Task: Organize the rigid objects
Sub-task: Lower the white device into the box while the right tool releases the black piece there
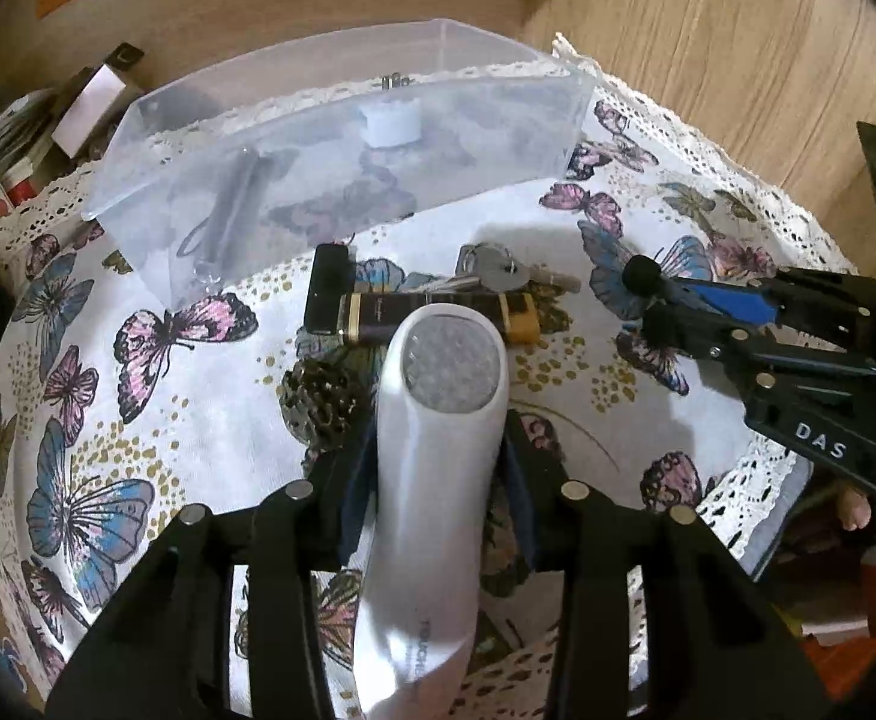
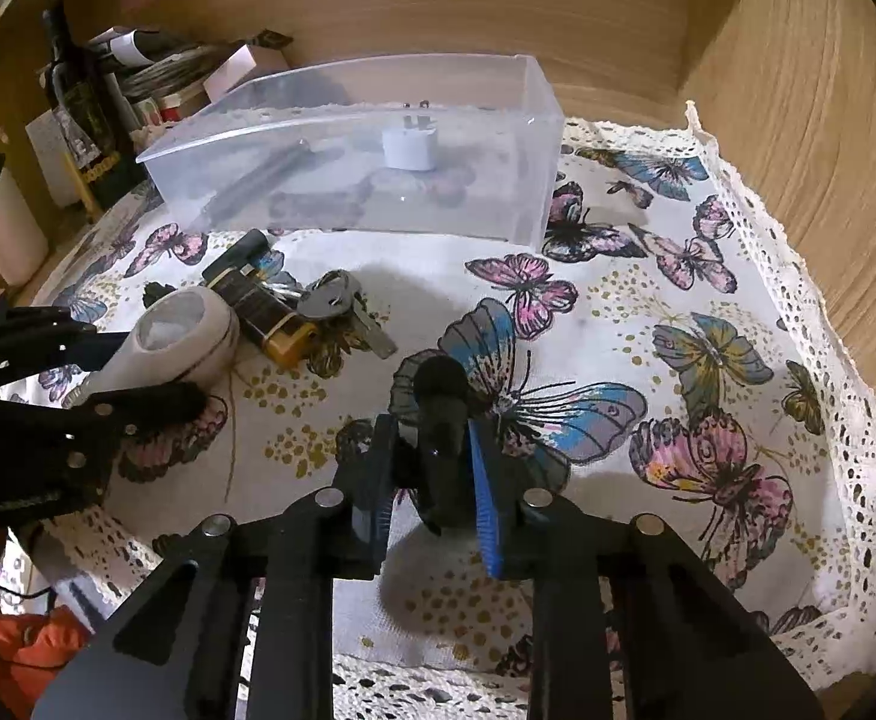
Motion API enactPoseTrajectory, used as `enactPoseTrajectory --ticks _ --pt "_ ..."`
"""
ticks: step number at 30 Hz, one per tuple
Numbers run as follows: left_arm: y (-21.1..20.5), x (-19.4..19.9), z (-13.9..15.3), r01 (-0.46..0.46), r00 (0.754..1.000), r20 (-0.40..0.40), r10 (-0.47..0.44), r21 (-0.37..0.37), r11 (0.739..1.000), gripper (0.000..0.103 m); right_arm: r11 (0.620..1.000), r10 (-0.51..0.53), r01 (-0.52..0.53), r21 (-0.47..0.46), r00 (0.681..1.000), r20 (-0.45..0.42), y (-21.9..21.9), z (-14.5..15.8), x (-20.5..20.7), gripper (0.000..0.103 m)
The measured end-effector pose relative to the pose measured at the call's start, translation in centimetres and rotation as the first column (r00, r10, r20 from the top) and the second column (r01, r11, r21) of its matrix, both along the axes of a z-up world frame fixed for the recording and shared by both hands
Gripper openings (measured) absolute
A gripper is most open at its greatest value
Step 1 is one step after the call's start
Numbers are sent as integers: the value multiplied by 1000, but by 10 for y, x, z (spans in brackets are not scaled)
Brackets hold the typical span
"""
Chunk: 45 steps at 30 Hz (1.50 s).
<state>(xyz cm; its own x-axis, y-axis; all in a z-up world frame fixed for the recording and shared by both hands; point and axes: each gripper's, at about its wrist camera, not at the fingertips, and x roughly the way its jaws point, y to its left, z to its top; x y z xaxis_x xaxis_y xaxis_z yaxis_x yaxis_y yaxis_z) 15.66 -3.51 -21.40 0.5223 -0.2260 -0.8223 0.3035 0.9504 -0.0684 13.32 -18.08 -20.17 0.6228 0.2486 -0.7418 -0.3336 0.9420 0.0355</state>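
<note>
My left gripper (image 1: 438,444) is shut on a white hand-held lamp (image 1: 447,360) with a round lens, held just above the butterfly cloth; the same lamp (image 2: 186,330) shows at the left of the right wrist view. My right gripper (image 2: 432,450) is shut on a small black cylinder with a round foam tip (image 2: 441,384), seen in the left wrist view as the black cylinder (image 1: 639,270). A clear plastic box (image 1: 468,174) stands at the back, holding a white plug (image 1: 390,120) and a dark pen-like stick (image 1: 234,192).
On the cloth in front of the box lie a dark bar with gold bands (image 1: 438,309), a bunch of keys (image 1: 498,273), a small black block (image 1: 330,288) and a pine cone (image 1: 321,399). Bottles and cartons (image 2: 84,102) crowd the back left. Wooden walls (image 2: 798,120) close the back and right.
</note>
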Motion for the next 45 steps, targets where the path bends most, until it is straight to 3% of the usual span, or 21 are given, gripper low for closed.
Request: enactPoseTrajectory --ticks 5,13,23,30,39,45 --pt "12 0 10 -40 999 15 41 -41 998 40 1000 -7 6 22 999 45 -1 15 -3 21" --pt "33 -10 51 -95 985 133 108 -103 990 39 999 -14 8 44 992 126 5 44 3 21" --pt "62 -5 93 -146 958 223 182 -170 975 39 997 -5 -12 79 977 215 22 77 19 21" --pt "76 -1 126 -153 925 318 206 -185 971 39 994 -6 -23 105 963 269 30 99 35 21" --pt "97 16 169 -189 875 407 262 -212 959 39 994 -4 -29 107 957 291 42 111 60 21" --pt "100 43 167 -210 872 411 267 -179 961 39 995 -13 -12 94 964 265 48 105 81 21"
